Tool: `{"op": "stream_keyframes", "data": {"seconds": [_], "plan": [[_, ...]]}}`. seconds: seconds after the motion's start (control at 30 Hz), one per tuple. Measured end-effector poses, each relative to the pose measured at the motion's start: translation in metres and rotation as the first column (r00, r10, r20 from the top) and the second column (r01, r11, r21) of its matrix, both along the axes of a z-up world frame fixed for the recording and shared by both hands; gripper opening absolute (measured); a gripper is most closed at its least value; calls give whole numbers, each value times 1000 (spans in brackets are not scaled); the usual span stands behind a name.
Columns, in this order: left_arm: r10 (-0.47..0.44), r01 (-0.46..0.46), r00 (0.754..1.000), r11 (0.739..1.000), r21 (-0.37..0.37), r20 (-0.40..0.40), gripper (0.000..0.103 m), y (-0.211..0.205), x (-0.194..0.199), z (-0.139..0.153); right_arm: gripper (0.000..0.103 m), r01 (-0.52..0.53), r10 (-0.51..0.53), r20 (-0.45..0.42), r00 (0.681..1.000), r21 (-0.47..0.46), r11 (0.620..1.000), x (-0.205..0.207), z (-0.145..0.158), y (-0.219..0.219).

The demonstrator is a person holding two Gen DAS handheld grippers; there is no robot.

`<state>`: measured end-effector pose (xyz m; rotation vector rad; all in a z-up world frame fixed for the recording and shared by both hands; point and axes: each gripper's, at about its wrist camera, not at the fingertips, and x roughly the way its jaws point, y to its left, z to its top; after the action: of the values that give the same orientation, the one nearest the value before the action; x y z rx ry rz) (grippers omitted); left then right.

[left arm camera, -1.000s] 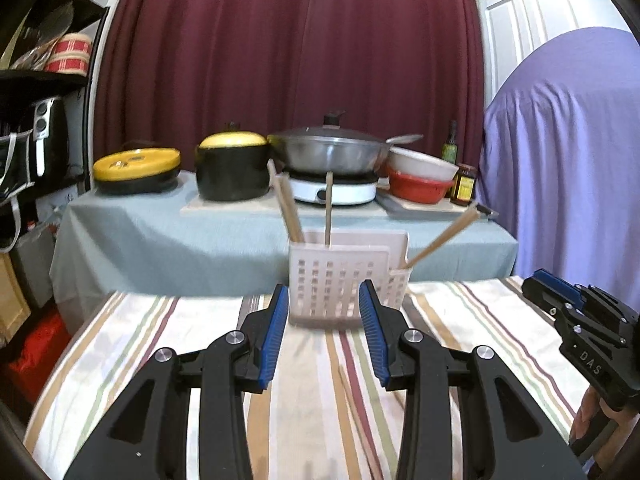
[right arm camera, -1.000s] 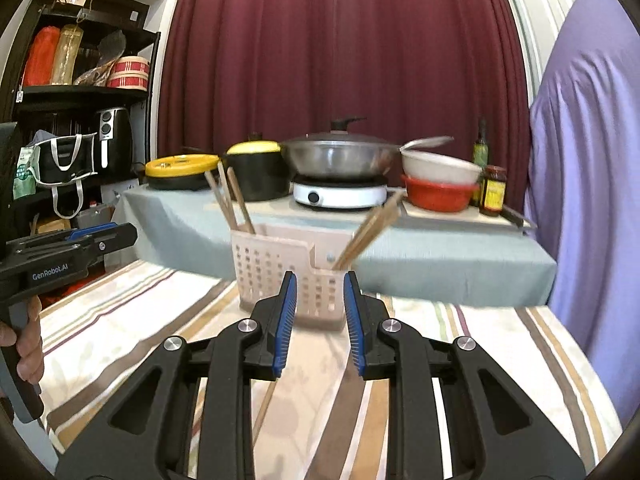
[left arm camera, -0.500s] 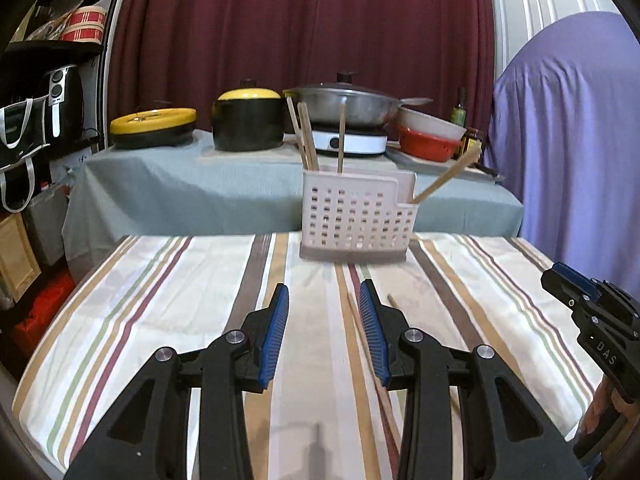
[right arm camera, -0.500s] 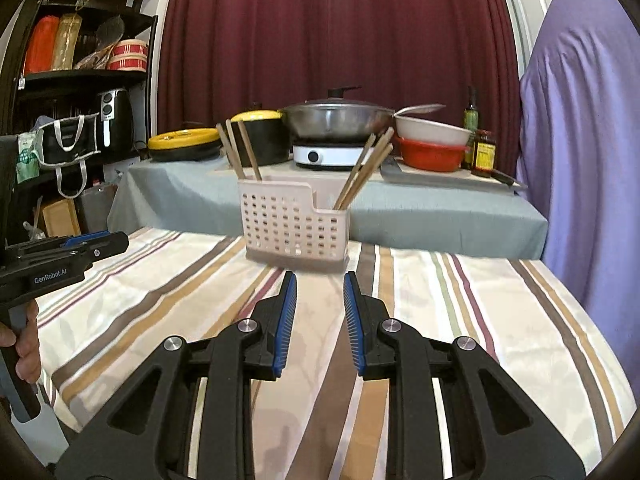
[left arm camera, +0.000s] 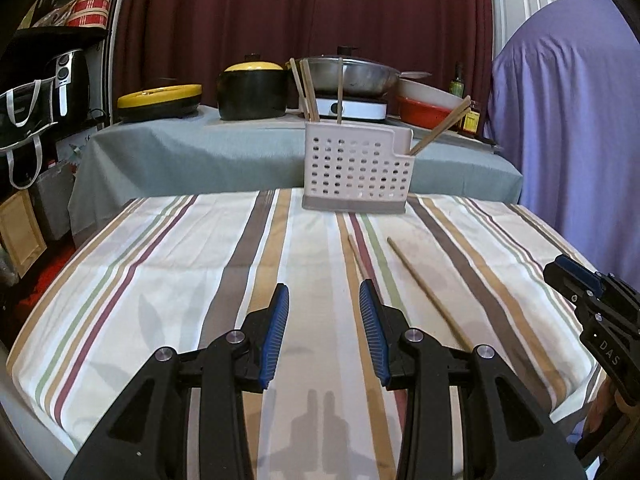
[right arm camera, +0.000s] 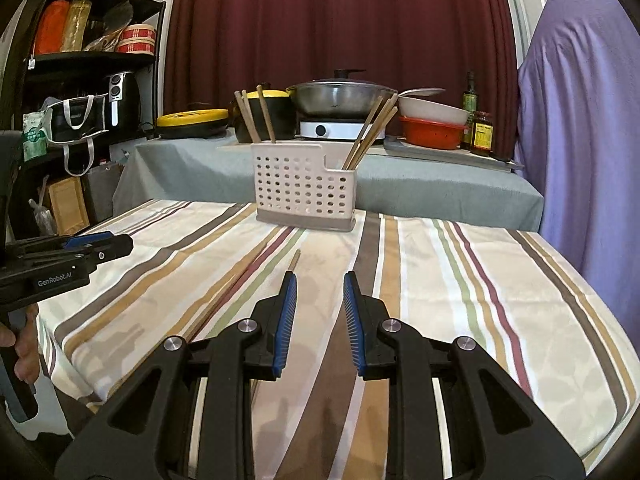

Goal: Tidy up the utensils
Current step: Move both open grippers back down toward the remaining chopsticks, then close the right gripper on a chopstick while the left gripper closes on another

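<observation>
Left gripper (left arm camera: 323,302): jaws apart, empty. Right gripper (right arm camera: 320,292): jaws apart, empty. Two loose wooden chopsticks (left arm camera: 430,294) lie just ahead on striped table (left arm camera: 160,280); perforated white plastic utensil basket (left arm camera: 356,172) stands beyond.

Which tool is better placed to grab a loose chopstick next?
Probably left. Two chopsticks lie on the striped tablecloth just beyond the left tool, right of its open, empty jaws. The right tool sees them off to its left.
</observation>
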<state>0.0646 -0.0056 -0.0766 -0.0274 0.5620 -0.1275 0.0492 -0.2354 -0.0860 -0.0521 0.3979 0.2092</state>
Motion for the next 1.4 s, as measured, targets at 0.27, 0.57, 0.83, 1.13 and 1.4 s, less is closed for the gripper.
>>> {"op": "stream_keyframes", "data": {"seconds": [0.27, 0.57, 0.83, 1.13, 1.4], "plan": [[17, -18, 999, 1000, -9, -37, 37, 6, -12, -17, 24, -20, 20, -8, 1000, -9, 1000, -12, -19, 9], [22, -22, 998, 1000, -6, -54, 37, 7, -18, -28, 31, -70, 69, -42, 997, -33, 997, -14, -38, 28], [20, -21, 998, 1000, -14, -63, 42, 7, -18, -32, 31, -85, 77, -137, 988, -52, 995, -2, -61, 35], [-23, 23, 997, 1000, -9, -69, 42, -5, -20, -35, 11, -101, 90, -187, 978, -48, 994, 4, -70, 33], [-106, 107, 993, 994, 6, -57, 44, -31, -24, -35, 6, -77, 71, -174, 982, -26, 997, 3, -66, 23]]}}
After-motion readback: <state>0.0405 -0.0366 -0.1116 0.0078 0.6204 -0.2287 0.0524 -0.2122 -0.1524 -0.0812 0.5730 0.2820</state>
